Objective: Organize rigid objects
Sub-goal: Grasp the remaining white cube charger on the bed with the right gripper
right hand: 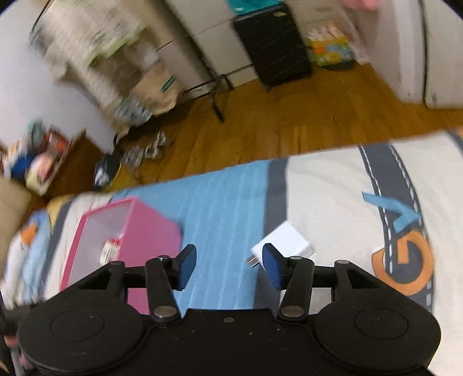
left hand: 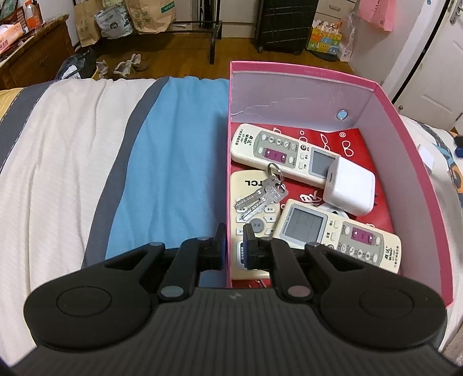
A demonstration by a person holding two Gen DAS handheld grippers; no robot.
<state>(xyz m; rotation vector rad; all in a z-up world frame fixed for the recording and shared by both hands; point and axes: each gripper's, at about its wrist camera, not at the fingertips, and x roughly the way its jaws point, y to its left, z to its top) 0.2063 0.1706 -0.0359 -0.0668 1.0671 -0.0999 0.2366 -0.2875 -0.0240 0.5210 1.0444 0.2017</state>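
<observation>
A pink box (left hand: 416,162) stands on the bed and holds three remotes, one at the back (left hand: 277,150), a TCL one (left hand: 254,219) and one at the front right (left hand: 341,234), with a bunch of keys (left hand: 260,193) and a white charger (left hand: 348,185). My left gripper (left hand: 235,231) is shut on the box's near left wall. In the blurred right wrist view, my right gripper (right hand: 228,260) is open and empty above the bedspread. A second white charger (right hand: 285,240) lies on the bed just beyond its right finger. The pink box also shows in the right wrist view (right hand: 150,231).
The bedspread (left hand: 173,144) is white, grey and blue, with its far edge dropping to a wooden floor (right hand: 289,121). Paper bags (left hand: 150,14), shoes (left hand: 127,63), a black suitcase (left hand: 286,23) and a wooden cabinet (left hand: 31,55) stand beyond the bed.
</observation>
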